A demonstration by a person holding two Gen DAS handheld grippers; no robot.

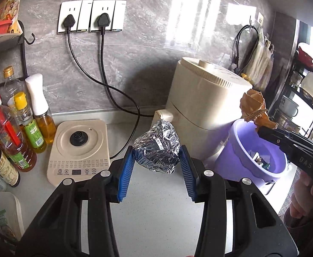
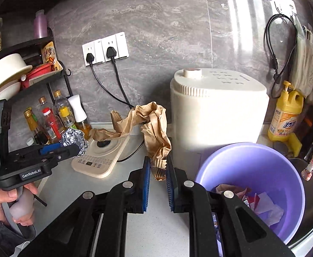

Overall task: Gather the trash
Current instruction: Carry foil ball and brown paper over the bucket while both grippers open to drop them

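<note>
Foil ball [image 1: 157, 147]: clamped between the blue pads of the left claw [image 1: 156, 160], pads pressing its two sides, ball clear of the table [image 1: 156, 203]. It sits at the fingertips and sticks out ahead of them, so the hold is on its rear half only.

Brown paper [image 2: 150, 126]: a long crumpled piece, its lower end pinched in the nearly closed right claw [image 2: 158, 167]. The rest rises above and ahead of that claw, loose, with a tail trailing off to its left.

Bin [image 2: 252, 160], purple, some scraps already inside: just right of and slightly ahead of the right claw; well to the right of the left claw, with the right claw between.

Judgement, step in hand: carry both pieces over the bin and drop them.
- Paper first, being nearer. Bring that claw past the rim before opening, or the loose tail may drape outside.
- Keep the foil grip steady; a shallow hold may slip on a fast swing.
- Let the right claw clear out before the left comes across.
- White cooker [image 2: 216, 111] stands right behind the bin; stay in front of it.
</note>
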